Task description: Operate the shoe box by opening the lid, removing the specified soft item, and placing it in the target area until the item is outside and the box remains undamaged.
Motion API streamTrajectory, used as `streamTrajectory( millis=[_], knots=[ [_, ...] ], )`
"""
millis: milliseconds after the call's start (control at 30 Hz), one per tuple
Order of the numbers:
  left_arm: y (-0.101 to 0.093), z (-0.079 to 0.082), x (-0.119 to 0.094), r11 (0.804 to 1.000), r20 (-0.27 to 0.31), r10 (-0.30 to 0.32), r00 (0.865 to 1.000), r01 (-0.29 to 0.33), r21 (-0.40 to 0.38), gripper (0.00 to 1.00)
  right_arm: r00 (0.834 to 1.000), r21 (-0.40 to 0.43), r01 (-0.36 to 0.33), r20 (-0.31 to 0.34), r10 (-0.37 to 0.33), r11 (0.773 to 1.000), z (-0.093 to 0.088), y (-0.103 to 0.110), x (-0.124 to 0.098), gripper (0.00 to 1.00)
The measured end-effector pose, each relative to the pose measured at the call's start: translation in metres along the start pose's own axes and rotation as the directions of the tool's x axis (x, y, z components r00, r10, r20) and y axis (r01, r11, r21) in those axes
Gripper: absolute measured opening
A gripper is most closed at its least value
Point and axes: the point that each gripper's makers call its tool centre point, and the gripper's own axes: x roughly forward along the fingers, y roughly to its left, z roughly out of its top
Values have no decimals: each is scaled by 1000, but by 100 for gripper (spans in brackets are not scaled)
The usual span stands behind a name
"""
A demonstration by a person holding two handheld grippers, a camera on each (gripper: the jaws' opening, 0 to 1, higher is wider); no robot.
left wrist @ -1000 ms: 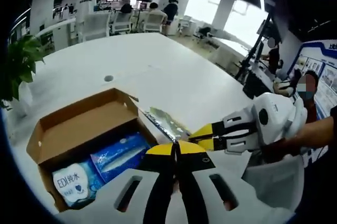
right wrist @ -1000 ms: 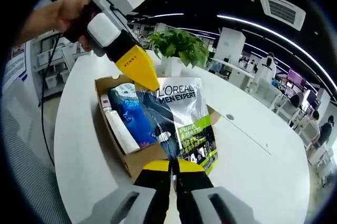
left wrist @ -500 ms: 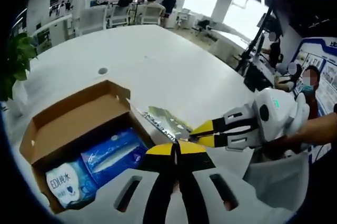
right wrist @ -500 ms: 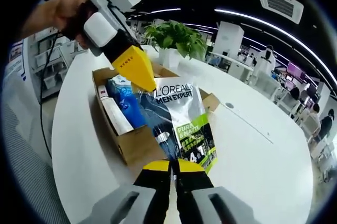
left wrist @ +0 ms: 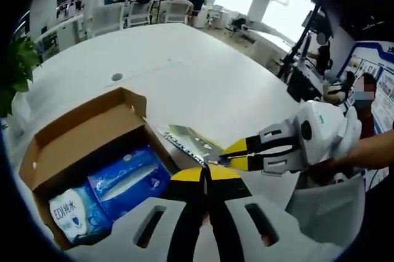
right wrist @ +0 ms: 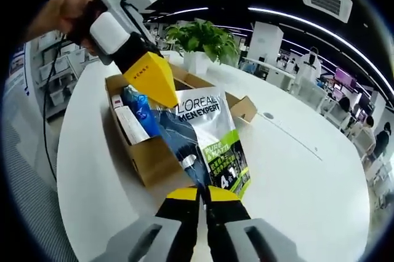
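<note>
Pouch (right wrist: pixel 206 142) marked L'Oréal Men Expert hangs stretched between both grippers, its long axis running from the right gripper (right wrist: pixel 204 193), whose jaws are closed on its lower edge, away to the left gripper (right wrist: pixel 161 93), closed on its top edge, above the open shoe box (right wrist: pixel 148 163) on the white worktop (right wrist: pixel 295 182).

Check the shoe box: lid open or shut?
Open. The shoe box has its flaps up, and the blue packs inside show from above.
</note>
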Motion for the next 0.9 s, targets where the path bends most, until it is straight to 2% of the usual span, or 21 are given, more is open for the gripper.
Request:
streamTrajectory(
  millis=[167, 567, 900],
  knots=[
    [0, 1, 3, 1000, -1, 1, 1000, -1, 1, 0, 1000, 15, 14, 12, -14, 1000, -1, -3, -2, 0],
    [-5, -1, 12, 1000, -13, 0, 1000, 1, 5, 0, 1000, -22, 22, 16, -21, 1000, 0, 0, -2, 1],
    [-6, -1, 19, 1000, -15, 1, 1000, -1, -1, 0, 998, -14, 15, 60, -15, 1000, 13, 4, -3, 2]
  ],
)
